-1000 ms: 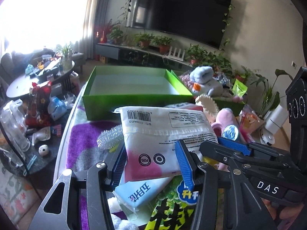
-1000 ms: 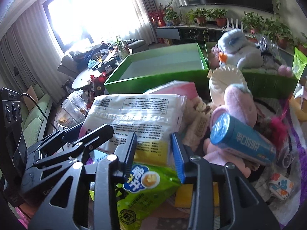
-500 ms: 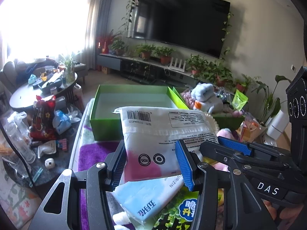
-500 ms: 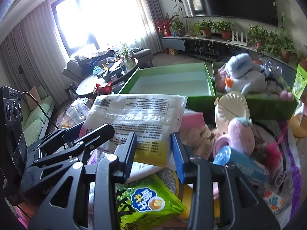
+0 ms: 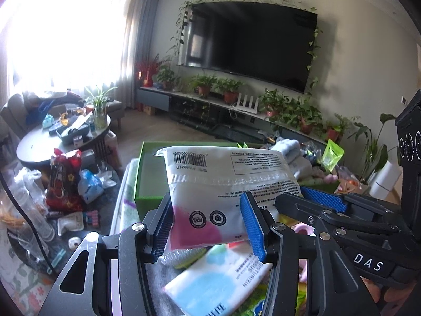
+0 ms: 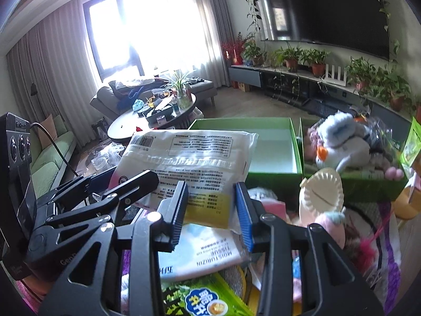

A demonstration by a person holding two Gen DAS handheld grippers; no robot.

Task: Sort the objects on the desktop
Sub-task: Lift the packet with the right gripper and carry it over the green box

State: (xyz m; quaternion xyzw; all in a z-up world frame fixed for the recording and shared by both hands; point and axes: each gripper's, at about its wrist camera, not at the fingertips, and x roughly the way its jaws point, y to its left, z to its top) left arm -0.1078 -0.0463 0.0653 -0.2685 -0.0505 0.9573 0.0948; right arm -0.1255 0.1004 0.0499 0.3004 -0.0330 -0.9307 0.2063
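Both tools pinch one big white packet (image 5: 226,184). The left gripper (image 5: 208,226) squeezes its pink end, and the right gripper (image 6: 211,210) squeezes its yellow end, so the floppy packet stays flat. It is up in the air, above the pile on the table. I think two grips stop it from sagging. Far behind it sit two green boxes. The left box (image 6: 271,176) has nothing in it. The right box (image 6: 368,187) holds soft toys.

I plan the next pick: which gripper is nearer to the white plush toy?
Right. Both grip the packet, but the white plush toy lies ahead-right of the right gripper; the left gripper is farther left.
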